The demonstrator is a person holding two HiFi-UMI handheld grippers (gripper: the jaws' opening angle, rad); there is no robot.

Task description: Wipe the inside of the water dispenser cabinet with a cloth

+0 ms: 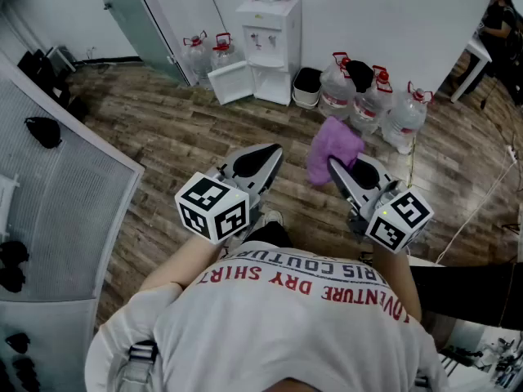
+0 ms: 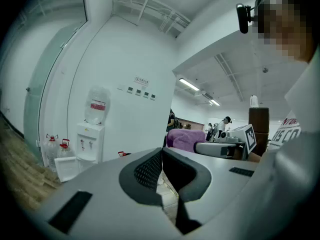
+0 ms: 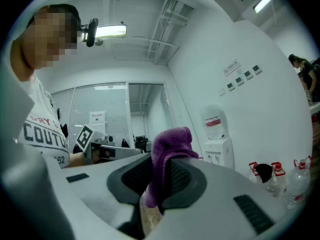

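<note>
The white water dispenser (image 1: 268, 39) stands against the far wall. Its lower cabinet door (image 1: 230, 82) hangs open to the left. A purple cloth (image 1: 333, 148) sticks up out of my right gripper (image 1: 335, 170), which is shut on it; in the right gripper view the cloth (image 3: 167, 154) is pinched between the dark pads. My left gripper (image 1: 274, 155) is held beside it, shut and empty, its tips meeting in the left gripper view (image 2: 161, 151). Both are held in front of the person's chest, well short of the dispenser (image 2: 90, 139). The cabinet's inside is too small to make out.
Several big water bottles (image 1: 372, 100) stand right of the dispenser, and two more (image 1: 208, 54) stand to its left. A small bin (image 1: 307, 86) stands beside the cabinet. A grey mesh panel (image 1: 57, 178) fills the left. Wooden floor (image 1: 180, 137) lies between me and the dispenser. A person (image 1: 498, 23) is at the far right.
</note>
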